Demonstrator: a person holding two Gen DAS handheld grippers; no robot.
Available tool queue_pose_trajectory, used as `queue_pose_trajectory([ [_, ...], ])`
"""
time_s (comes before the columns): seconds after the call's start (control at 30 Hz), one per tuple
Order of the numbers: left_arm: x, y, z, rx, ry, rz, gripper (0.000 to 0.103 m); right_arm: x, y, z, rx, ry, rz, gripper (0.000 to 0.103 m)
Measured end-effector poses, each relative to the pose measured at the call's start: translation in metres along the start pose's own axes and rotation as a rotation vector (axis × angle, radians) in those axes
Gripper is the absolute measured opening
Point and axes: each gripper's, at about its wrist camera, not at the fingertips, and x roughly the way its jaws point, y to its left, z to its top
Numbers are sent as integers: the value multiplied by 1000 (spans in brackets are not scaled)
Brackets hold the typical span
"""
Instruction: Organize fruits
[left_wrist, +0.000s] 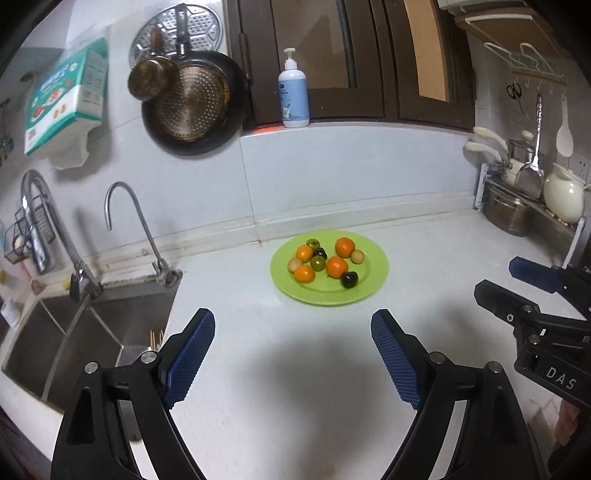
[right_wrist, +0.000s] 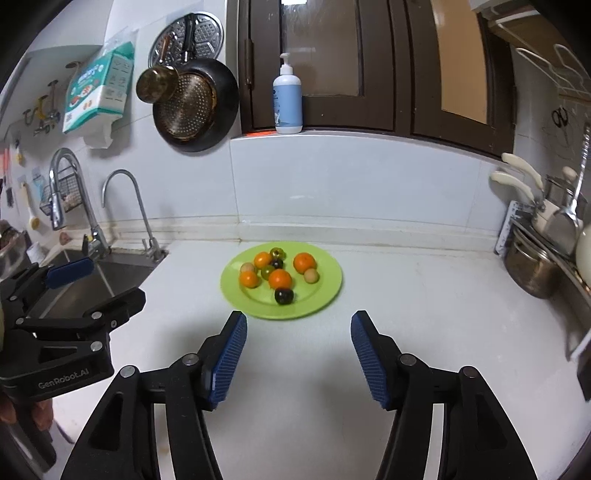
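The left gripper, black-armed with ribbed blue pads, hangs with its jaws spread wide and nothing between them, low over the white countertop. The right gripper, built the same, is likewise spread and empty; each shows at the edge of the other's view, so the two sit side by side, well apart.

Straight ahead of both lies the round lime-green plate, flat on the counter between the steel sink and the rack of pots. In the right wrist view the plate's near rim sits just beyond the fingertips, while in the left view a wider strip of bare counter separates it, so I judge the right gripper the nearer.

On the plate the small fruits lie mixed in a loose cluster: four glossy orange ones, two green ones, two pale tan ones and two dark, nearly black ones, one of which lies apart at the near side. All are roundish, with no long axis to line up on.

All fruit is already on the plate but unsorted by kind; whether that is the wanted arrangement cannot be told.
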Motion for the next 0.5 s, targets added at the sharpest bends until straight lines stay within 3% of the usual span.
queue_pose_trajectory([
  [0.23,-41,-8,-19,-19,-30,4,94,-43,2,-21,6,-19,5,64],
  [0.5,-70,-10,-32,-36,-59,18,95,-74,4,-36,0,-36,6,64],
])
